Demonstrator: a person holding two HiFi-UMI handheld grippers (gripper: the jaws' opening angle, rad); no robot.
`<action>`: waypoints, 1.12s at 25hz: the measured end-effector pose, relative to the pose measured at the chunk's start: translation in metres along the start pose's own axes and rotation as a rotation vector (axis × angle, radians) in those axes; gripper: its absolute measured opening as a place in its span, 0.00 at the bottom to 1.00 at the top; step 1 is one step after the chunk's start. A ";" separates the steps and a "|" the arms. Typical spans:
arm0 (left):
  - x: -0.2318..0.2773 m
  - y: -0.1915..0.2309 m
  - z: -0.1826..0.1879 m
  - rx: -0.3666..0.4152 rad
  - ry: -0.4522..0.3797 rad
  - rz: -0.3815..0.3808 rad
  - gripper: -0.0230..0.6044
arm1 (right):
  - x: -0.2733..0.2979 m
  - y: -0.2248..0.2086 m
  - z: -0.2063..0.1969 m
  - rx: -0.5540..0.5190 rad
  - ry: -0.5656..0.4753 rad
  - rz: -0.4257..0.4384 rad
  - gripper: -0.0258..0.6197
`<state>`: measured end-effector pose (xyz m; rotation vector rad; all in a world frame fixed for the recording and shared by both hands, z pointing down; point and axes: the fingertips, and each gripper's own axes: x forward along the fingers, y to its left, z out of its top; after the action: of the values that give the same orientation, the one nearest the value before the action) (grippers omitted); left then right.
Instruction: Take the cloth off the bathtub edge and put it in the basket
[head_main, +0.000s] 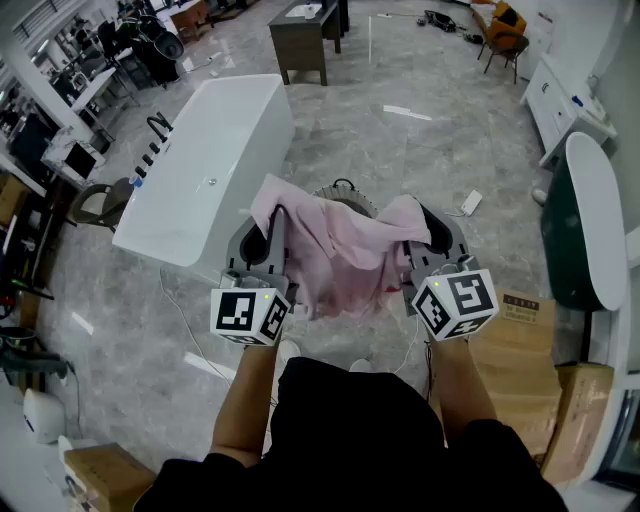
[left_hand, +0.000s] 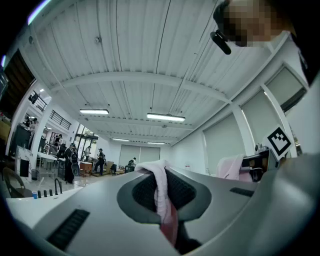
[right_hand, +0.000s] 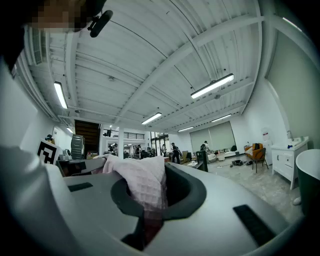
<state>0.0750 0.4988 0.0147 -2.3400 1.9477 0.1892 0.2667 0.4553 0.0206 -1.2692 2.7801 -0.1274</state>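
A pink waffle cloth (head_main: 335, 250) hangs stretched between my two grippers in front of the person's body. The left gripper (head_main: 272, 222) is shut on the cloth's left corner, and in the left gripper view the cloth (left_hand: 161, 192) is pinched between the jaws. My right gripper (head_main: 422, 232) is shut on the other corner, where the cloth (right_hand: 142, 187) bunches over the jaws. Just beyond the cloth, a dark round basket (head_main: 345, 190) shows on the floor, mostly hidden by it. The white bathtub (head_main: 200, 170) stands to the left, with nothing on its edge.
A dark-sided tub with a white rim (head_main: 585, 220) stands at the right, with cardboard boxes (head_main: 520, 350) near the right gripper. A dark desk (head_main: 305, 40) is farther back. A white power strip (head_main: 470, 203) and its cable lie on the marble floor.
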 end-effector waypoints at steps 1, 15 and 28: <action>0.001 0.000 -0.001 0.012 0.004 0.001 0.08 | 0.001 0.001 -0.001 -0.012 0.005 -0.001 0.11; 0.009 0.002 0.012 0.058 -0.007 -0.008 0.08 | 0.009 0.005 0.011 -0.022 -0.032 0.021 0.11; 0.096 0.051 -0.007 0.005 -0.014 -0.084 0.08 | 0.102 -0.005 0.007 -0.029 -0.002 0.027 0.11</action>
<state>0.0418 0.3954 0.0077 -2.4057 1.8368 0.1933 0.2049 0.3744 0.0098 -1.2365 2.8062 -0.0840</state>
